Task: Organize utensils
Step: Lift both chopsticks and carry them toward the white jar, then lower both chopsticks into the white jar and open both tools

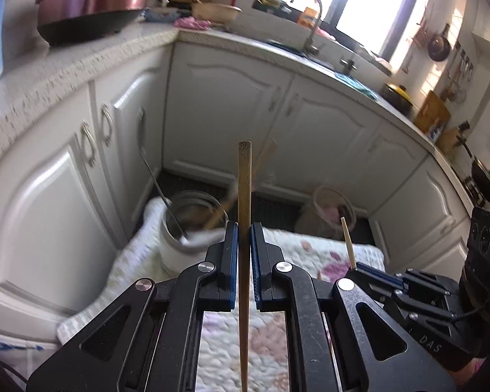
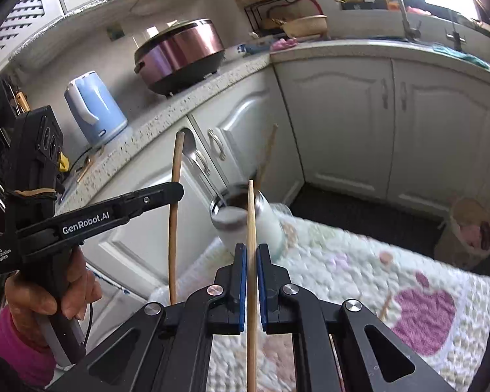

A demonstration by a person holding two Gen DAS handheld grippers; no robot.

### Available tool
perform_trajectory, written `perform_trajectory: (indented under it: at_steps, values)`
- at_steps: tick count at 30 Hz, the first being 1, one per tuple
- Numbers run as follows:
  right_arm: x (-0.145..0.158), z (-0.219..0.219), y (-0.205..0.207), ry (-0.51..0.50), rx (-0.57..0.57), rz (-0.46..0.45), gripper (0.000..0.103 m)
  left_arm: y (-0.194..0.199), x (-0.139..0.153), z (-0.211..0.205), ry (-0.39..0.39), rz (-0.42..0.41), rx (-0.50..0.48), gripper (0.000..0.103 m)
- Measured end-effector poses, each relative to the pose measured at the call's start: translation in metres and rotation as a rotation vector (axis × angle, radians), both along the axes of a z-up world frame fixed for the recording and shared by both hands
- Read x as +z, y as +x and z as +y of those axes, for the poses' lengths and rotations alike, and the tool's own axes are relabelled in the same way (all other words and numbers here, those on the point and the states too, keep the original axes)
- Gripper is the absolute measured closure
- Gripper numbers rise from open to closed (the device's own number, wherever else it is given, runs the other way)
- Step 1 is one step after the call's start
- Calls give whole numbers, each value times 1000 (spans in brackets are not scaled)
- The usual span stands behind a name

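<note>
Chopsticks fill the nearest part of both views, one per hand: the left hand-held gripper (image 1: 244, 228) is clamped on a darker wooden chopstick (image 1: 244, 176) standing upright between its blue pads, and the right hand-held gripper (image 2: 251, 250) is clamped on a paler chopstick (image 2: 251, 215) in the same way. Each stick runs well past the jaws above and below, so the hold sits partway along its length. Seen from the right wrist, the left tool is held by a hand (image 2: 54, 290) in a pink sleeve, its stick slightly bowed by the lens. Beneath both lies a quilted cloth (image 2: 359, 261) with pink patches, and one more stick (image 2: 386, 307) appears to lie on it, though blurred. Just beyond the jaws stands a white jar (image 2: 245, 222), already holding a metal spoon (image 1: 160, 179) and other wooden sticks (image 2: 268, 153). Farther off are the white cabinet doors (image 1: 228, 107), the speckled worktop (image 2: 166, 111) and a blue kettle (image 2: 94, 107). Judging from this, the risk lies in the drop: a long stick clamped mid-length could pivot in the pads, strike the jar's rim or the sticks already leaning inside, and tip the jar on the soft cloth or bounce out.
</note>
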State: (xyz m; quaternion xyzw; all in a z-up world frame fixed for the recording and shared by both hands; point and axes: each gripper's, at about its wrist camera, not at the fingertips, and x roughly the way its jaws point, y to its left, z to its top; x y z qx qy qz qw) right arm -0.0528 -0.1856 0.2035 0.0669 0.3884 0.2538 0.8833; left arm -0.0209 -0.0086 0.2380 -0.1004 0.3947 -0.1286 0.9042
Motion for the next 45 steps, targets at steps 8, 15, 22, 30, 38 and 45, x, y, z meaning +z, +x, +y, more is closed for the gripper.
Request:
perform_trajectory:
  at_steps: [8, 15, 22, 30, 38, 45]
  values:
    - [12, 33, 37, 8, 30, -9, 97, 36, 23, 26, 18, -44, 63, 97]
    - [21, 59, 79, 30, 19, -47, 97, 74, 38, 43, 24, -86, 129, 97]
    - [5, 80, 103, -37, 83, 29, 97, 93, 25, 45, 50, -59, 115, 97]
    - [-19, 73, 111, -1, 58, 76, 97, 96, 7, 50, 16, -14, 139, 97]
    - [21, 81, 118, 53, -1, -79, 97, 100, 30, 49, 33, -132, 210, 97]
    - [33, 91, 149, 87, -64, -173, 97, 114, 28, 54, 52, -185, 269, 97]
